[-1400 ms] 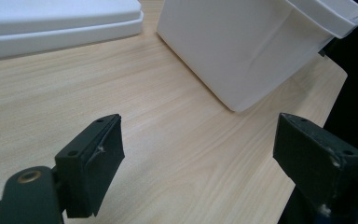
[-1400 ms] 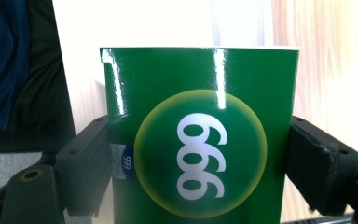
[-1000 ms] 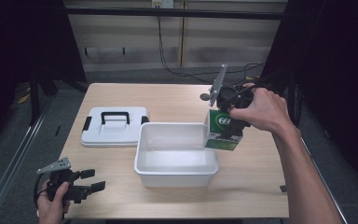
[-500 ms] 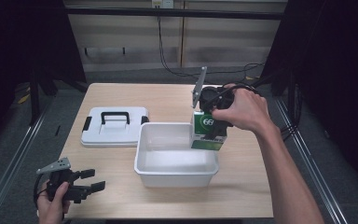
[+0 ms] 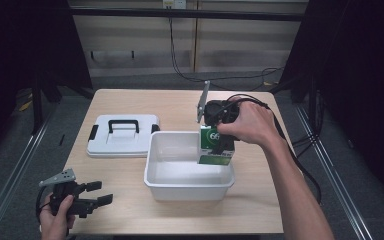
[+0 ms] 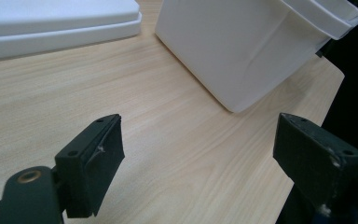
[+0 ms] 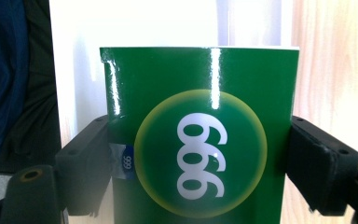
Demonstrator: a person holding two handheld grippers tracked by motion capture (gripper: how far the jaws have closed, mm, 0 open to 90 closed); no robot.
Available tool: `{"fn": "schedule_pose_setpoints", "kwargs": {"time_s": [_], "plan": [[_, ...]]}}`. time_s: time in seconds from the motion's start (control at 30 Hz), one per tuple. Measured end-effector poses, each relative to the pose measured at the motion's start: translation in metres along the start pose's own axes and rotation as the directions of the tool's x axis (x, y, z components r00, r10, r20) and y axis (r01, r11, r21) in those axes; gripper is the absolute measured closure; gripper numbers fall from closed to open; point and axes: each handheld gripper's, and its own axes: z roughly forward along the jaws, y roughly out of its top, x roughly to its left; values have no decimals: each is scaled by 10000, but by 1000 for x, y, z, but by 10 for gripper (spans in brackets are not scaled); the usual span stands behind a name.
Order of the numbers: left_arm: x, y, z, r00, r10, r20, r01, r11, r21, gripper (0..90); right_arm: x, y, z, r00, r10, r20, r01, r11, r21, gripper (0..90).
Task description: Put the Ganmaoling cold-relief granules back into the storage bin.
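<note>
High view: we see the right gripper (image 5: 219,131) pinching a green carton (image 5: 215,146), held upright over the right end of the white tub (image 5: 188,185); a white lid (image 5: 121,136) with black handle lies flat just left of the tub on the wooden table (image 5: 130,175); left gripper (image 5: 96,194) sits at the near-left corner, jaws spread, nothing between them. Left gripper view: we see the jaws wide apart over bare table, tub wall ahead, lid edge at upper left. Right gripper view: both jaws pressed on the carton's sides, its round "666" logo facing us.
</note>
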Motion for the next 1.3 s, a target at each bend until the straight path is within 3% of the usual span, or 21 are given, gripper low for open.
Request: {"fn": "schedule_pose_setpoints", "kwargs": {"time_s": [0.7, 1.07, 1.3], "plan": [[0, 0, 0, 10000, 50, 15, -50, 10000, -6, 161, -5, 4, 35, 9988, -446, -213, 457, 9975, 546, 160], [0, 0, 0, 10000, 53, 28, -53, 10000, 21, 161, -10, -1, 55, 9990, -213, -395, 242, 9971, 725, 157], [0, 0, 0, 10000, 51, 27, -51, 10000, 20, 161, -11, -1, 64, 9986, -325, -407, 360, 9955, 878, 156]]}}
